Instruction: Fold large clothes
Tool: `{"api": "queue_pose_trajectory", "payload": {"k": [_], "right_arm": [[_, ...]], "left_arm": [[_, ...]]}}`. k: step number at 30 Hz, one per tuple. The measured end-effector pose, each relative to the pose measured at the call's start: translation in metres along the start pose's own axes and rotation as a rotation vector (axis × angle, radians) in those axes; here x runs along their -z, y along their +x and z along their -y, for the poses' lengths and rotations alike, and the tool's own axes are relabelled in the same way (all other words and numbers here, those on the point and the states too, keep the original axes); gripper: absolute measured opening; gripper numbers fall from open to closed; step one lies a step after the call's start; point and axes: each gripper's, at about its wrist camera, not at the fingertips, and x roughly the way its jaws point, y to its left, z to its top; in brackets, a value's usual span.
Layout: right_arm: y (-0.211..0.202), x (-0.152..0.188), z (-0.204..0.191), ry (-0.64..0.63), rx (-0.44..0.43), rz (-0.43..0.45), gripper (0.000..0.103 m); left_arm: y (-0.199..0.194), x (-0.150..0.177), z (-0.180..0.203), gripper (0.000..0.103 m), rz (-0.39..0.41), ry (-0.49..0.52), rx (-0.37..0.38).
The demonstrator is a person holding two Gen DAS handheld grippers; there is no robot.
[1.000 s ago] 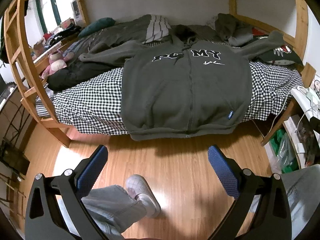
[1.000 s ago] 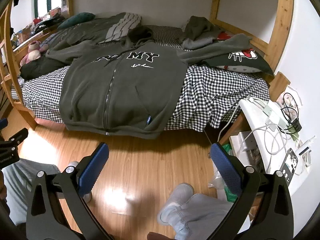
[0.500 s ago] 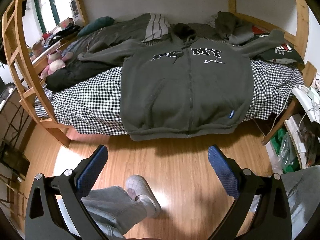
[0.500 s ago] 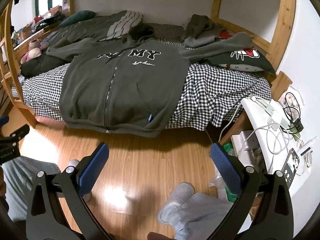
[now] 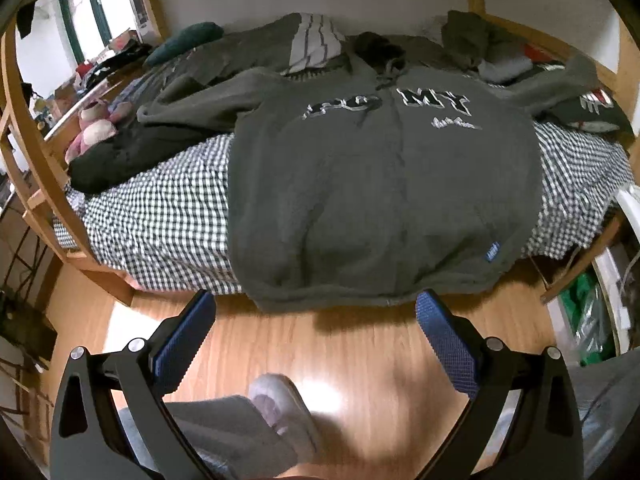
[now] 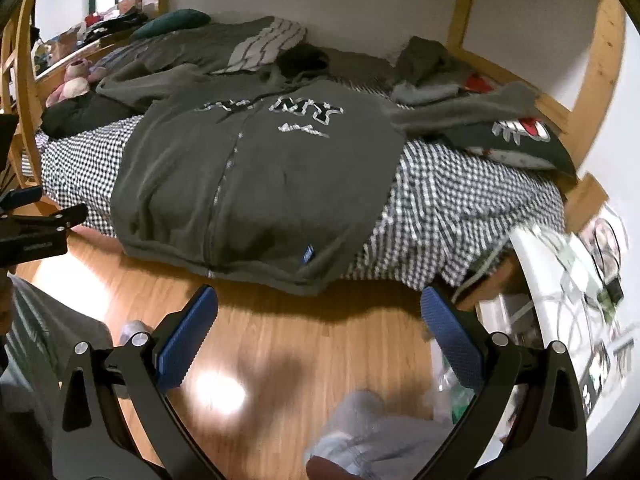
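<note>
A large dark grey zip hoodie with white chest letters lies front up on the checkered bed, sleeves spread, hem hanging over the near edge. It also shows in the right wrist view. My left gripper is open and empty, just below the hem above the floor. My right gripper is open and empty, below the hoodie's right hem corner. The left gripper shows at the left edge of the right wrist view.
The wooden bunk frame encloses the bed. Other clothes, a dark pillow and a pink plush toy lie on the bed. A white side table with cables stands at the right. The person's feet stand on the wood floor.
Both grippers have moved forward toward the bed, so the hoodie looks larger and its hem is now just above the fingertips. Both stay open.
</note>
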Motion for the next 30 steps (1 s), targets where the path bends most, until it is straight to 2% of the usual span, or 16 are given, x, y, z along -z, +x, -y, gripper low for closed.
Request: {"api": "queue_pose_trajectory", "payload": {"k": [6, 10, 16, 19, 21, 24, 26, 30], "right_arm": [[0.029, -0.055, -0.013, -0.017, 0.000, 0.030, 0.101], [0.050, -0.092, -0.022, 0.000, 0.011, 0.035, 0.101], [0.087, -0.128, -0.025, 0.029, 0.015, 0.031, 0.101], [0.104, -0.143, -0.031, 0.050, 0.018, 0.100, 0.101], [0.114, -0.149, -0.044, 0.046, 0.036, 0.147, 0.101], [0.139, -0.160, -0.081, 0.002, -0.048, 0.132, 0.101], [0.153, -0.170, -0.108, -0.047, -0.090, 0.127, 0.101], [0.191, -0.197, -0.195, -0.224, -0.156, 0.140, 0.101]], "left_arm": [[0.014, -0.054, -0.033, 0.099, 0.057, -0.034, -0.012], [0.038, -0.089, -0.051, 0.099, 0.047, -0.046, -0.034], [0.080, -0.137, -0.079, 0.099, 0.049, -0.082, -0.075], [0.108, -0.160, -0.108, 0.099, 0.024, -0.143, -0.045], [0.133, -0.175, -0.139, 0.099, -0.009, -0.218, -0.024], [0.163, -0.196, -0.187, 0.099, -0.012, -0.296, -0.012], [0.186, -0.209, -0.227, 0.099, 0.006, -0.378, 0.052], [0.238, -0.227, -0.307, 0.099, 0.040, -0.521, 0.129]]}}
